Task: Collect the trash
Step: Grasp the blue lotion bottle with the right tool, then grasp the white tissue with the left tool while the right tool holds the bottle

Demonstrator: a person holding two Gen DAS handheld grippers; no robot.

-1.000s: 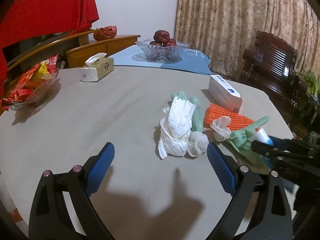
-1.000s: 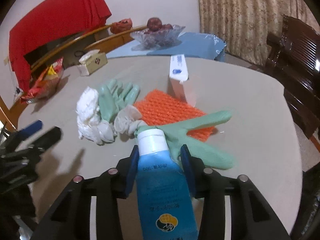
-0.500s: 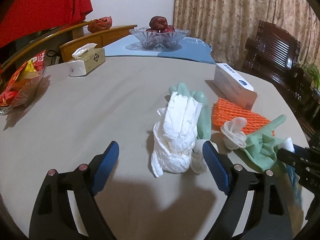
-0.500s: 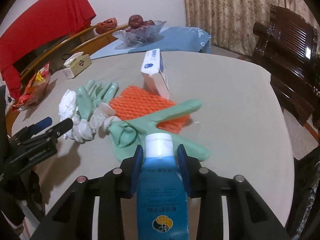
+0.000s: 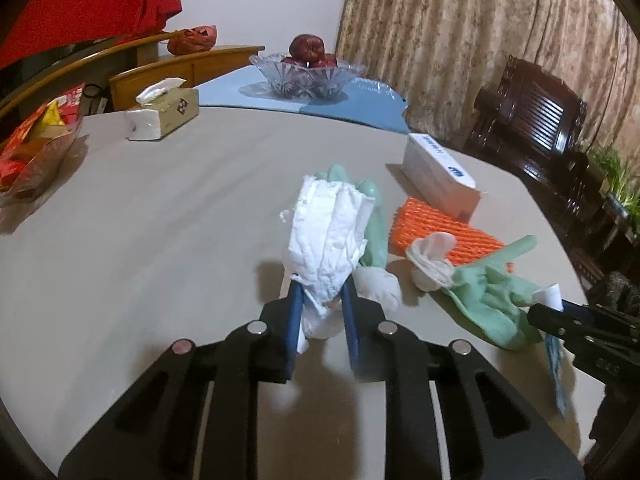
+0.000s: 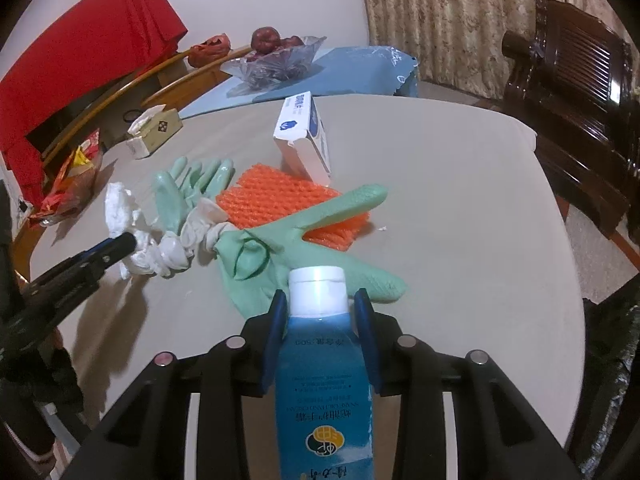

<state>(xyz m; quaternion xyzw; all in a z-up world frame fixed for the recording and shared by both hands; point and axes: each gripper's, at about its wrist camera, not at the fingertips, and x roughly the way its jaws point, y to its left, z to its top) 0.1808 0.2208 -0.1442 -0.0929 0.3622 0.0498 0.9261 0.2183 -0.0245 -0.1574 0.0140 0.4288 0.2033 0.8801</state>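
Left wrist view shows the change: a second ago the left gripper (image 5: 320, 312) hung wide over bare table — now its jaws are closing on the near end of the white crumpled tissue (image 5: 326, 248), pads pressing it, so a second piece of trash is secured. It tilts steeply down toward the table (image 5: 140, 220). The right gripper (image 6: 320, 312), likewise angled down, holds the blue tube (image 6: 322, 380) clamped above the green glove (image 6: 280, 248) beside the orange mesh (image 6: 276, 200).

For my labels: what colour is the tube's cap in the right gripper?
White cap on a blue tube; right wrist view.
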